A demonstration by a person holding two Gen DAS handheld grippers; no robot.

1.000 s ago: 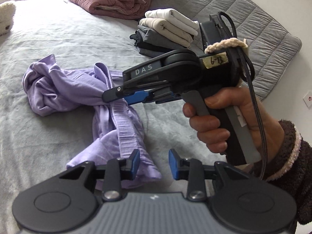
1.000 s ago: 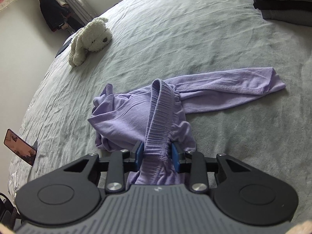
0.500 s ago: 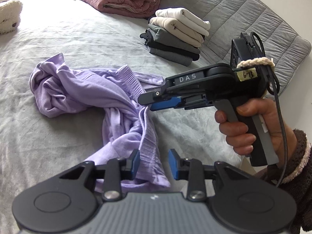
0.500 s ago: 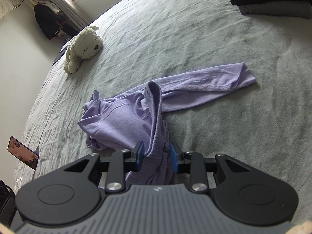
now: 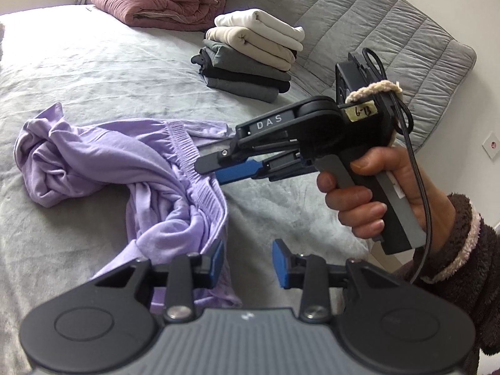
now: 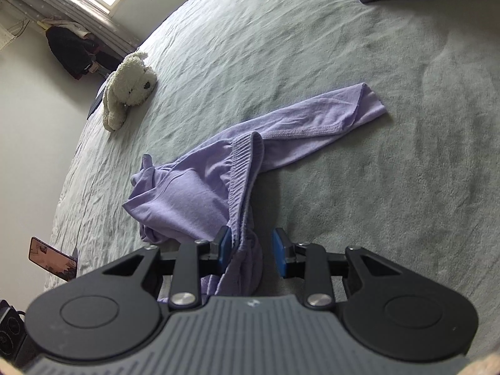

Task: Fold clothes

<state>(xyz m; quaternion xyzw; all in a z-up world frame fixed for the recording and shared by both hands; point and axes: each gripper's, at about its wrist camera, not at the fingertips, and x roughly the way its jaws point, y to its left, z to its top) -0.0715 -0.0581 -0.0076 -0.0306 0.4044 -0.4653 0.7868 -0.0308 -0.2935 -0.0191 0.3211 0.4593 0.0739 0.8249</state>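
Grey plush bedding [image 6: 343, 62] spreads under everything, and the lilac garment [image 5: 103, 162] serves as the landmark for the rest.

At the near end of that garment, the left gripper [image 5: 247, 261] hangs with its blue pads parted and nothing between them; its left pad sits at the edge of the cloth's lowest fold. The right gripper [image 6: 251, 248], held in a person's hand [image 5: 372, 197], comes in from the garment's right side. Its pads stand moderately apart, with the ribbed hem band [image 6: 242, 168] running up between them and lying against the left pad; it does not look clamped.

The garment itself lies crumpled and twisted on the bedding, one sleeve [image 6: 315, 118] stretched out flat away from the bunched body, the rest heaped on the far-left side.

Beyond it, toward the quilted headboard, a stack of folded clothes [image 5: 253, 53] sits well apart, with a rolled pink duvet [image 5: 162, 3] farther back. A plush dog [image 6: 129, 89] lies well off to the garment's other side, and a phone [image 6: 51, 257] rests near the bed edge.

The cloth looks light, thin and limp: it will sag and slide rather than hold a shape, so a pinch on loose body fabric would likely gather only one layer. The thicker ribbed hem, or a seam at shoulder or cuff, offers the firmer purchase for spreading it flat.
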